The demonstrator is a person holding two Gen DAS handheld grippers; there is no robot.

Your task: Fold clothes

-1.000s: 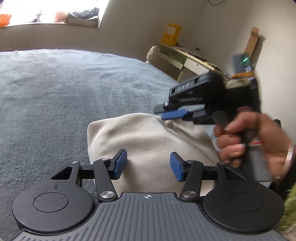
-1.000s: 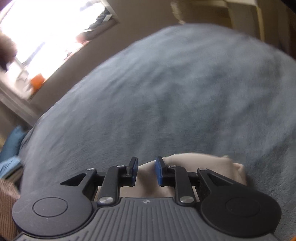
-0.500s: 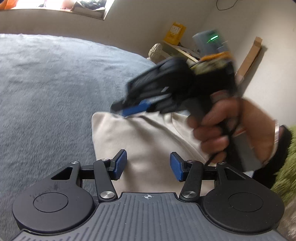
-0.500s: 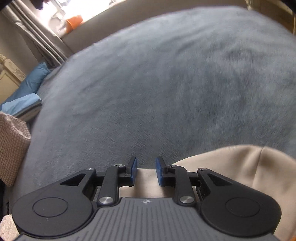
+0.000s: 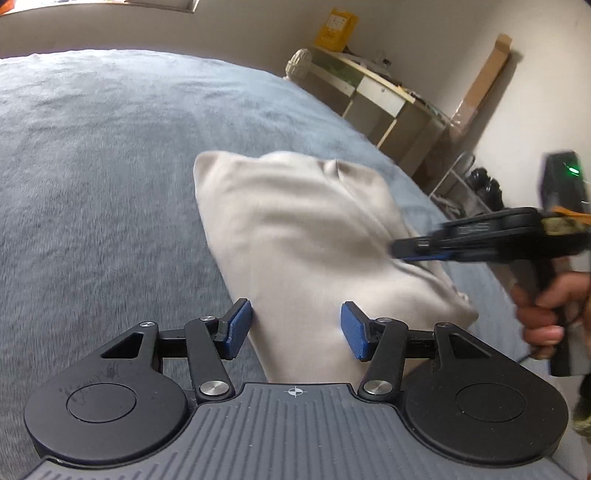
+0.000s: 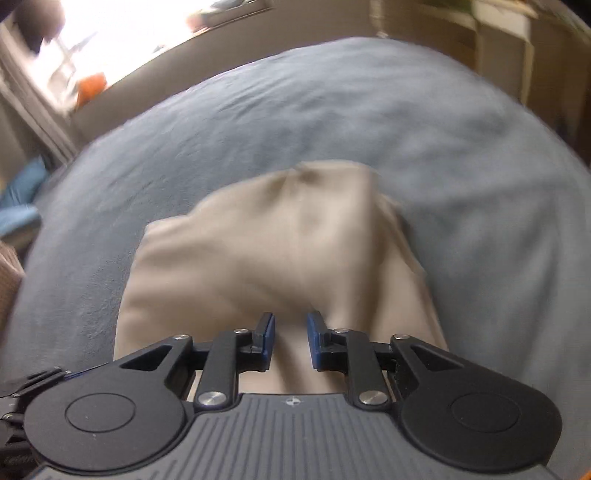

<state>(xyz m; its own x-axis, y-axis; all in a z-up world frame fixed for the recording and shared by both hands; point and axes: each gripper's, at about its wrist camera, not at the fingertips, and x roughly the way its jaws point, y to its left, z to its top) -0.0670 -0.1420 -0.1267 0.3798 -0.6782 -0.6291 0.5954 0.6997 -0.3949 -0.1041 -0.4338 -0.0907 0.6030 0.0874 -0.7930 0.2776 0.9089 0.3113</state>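
A beige folded garment lies on the grey-blue bed cover. My left gripper hovers over its near end with the jaws opening. The cloth shows between the blue pads, which do not press on it. A hand holds my right gripper, which reaches in from the right with its tips at the garment's right edge. In the right wrist view the right gripper stands over the garment. Its jaws are closing to a narrow gap and nothing is pinched between them.
The bed cover spreads wide to the left and far side. Beyond the bed's right edge stand a pale desk, a yellow box and a cardboard strip against the wall. Blue pillows lie at the far left.
The right gripper swung from over the garment's top middle down to its right edge. More of the garment now shows in both views. The left gripper shifted along the cloth.
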